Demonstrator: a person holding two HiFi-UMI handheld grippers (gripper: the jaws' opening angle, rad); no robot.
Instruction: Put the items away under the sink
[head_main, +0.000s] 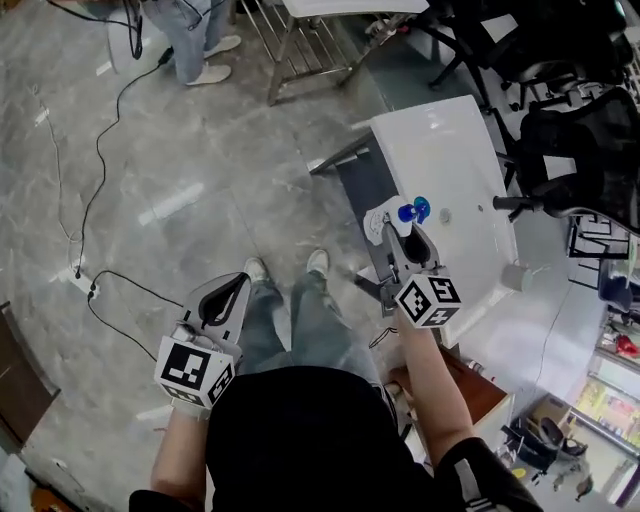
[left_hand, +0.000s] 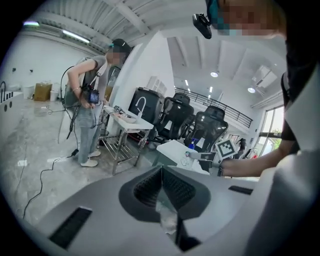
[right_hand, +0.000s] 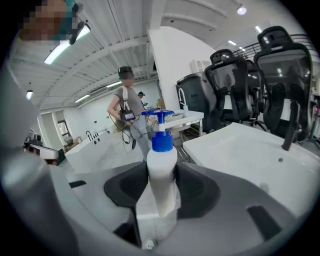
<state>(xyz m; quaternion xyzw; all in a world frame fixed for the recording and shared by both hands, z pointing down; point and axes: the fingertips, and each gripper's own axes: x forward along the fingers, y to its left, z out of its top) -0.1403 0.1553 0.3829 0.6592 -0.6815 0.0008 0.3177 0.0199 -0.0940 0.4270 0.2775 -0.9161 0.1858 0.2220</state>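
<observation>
While the right gripper (head_main: 405, 233) is squeezing the bottle (right_hand: 161, 175) around its middle, it's hanging right at the near edge of the sink (head_main: 455, 150). The jaws are standing fairly wide because the bottle is filling the gap, with both pads pressing on its white body. The blue pump is pointing away from the hand. My guess is it's being held by the body so the pump isn't getting squashed and the bottle isn't swinging on the way down. It's not stowed yet. It's up at counter level beside the sink, so the trip underneath is what's coming, I'd say.

The left gripper (left_hand: 161, 170) is hanging well away from the sink, down by the person's leg. Its jaws are meeting tip to tip. Something pale and see-through is showing low in the gap behind the tips, and I can't tell what it is or whether it's being held. It's probably sitting this one out, or waiting to deal with a door if there is one. The space under the sink isn't showing clearly.

As for writing, nothing is reading as text. The bottle is showing plain white with no label on the side in view. The cube (head_main: 430, 300) on the right gripper is only showing black-and-white square patterns.
</observation>
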